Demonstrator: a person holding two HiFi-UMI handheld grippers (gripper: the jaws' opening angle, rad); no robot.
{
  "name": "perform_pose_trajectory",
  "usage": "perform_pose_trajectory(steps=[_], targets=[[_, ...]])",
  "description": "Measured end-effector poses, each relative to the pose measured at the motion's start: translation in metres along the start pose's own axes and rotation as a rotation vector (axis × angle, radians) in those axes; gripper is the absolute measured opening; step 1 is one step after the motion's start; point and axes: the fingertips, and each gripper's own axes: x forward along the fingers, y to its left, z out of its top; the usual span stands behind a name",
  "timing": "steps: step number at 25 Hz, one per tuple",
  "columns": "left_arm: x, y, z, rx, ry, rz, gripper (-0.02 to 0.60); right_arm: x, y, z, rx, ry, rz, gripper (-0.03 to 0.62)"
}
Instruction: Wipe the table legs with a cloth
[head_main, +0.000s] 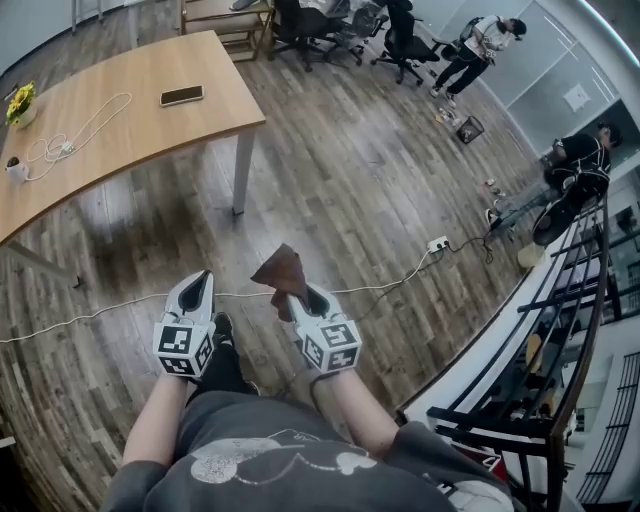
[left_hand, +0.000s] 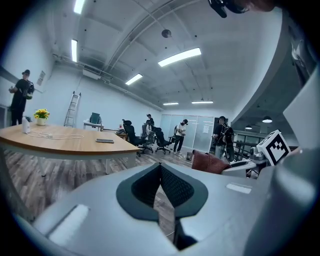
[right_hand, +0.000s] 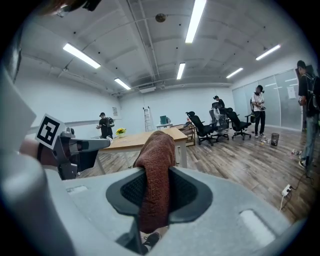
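Observation:
A brown cloth (head_main: 282, 275) sticks up from my right gripper (head_main: 303, 296), which is shut on it; in the right gripper view the cloth (right_hand: 155, 175) fills the gap of the right gripper (right_hand: 156, 196). My left gripper (head_main: 196, 290) is held beside it, shut with nothing in it, its pads meeting in the left gripper view (left_hand: 161, 184). Both hover above the wooden floor in front of my body. The wooden table (head_main: 120, 120) stands ahead to the left, its nearest white leg (head_main: 241, 172) under the right corner. A second leg (head_main: 40, 263) slants at the far left.
On the table lie a phone (head_main: 182, 95), a white cable (head_main: 75, 135), a flower pot (head_main: 20, 103) and a small cup (head_main: 15, 167). A white cord (head_main: 90, 315) with a power strip (head_main: 438, 243) crosses the floor. Office chairs (head_main: 330, 30) and people (head_main: 478, 50) stand farther back. A railing (head_main: 560, 330) runs at right.

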Motion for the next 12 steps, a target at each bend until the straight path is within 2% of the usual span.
perform_pose_trajectory(steps=[12], targets=[[0.104, 0.069, 0.043, 0.01, 0.01, -0.06, 0.02, 0.106, -0.038, 0.063, 0.02, -0.004, -0.069, 0.089]])
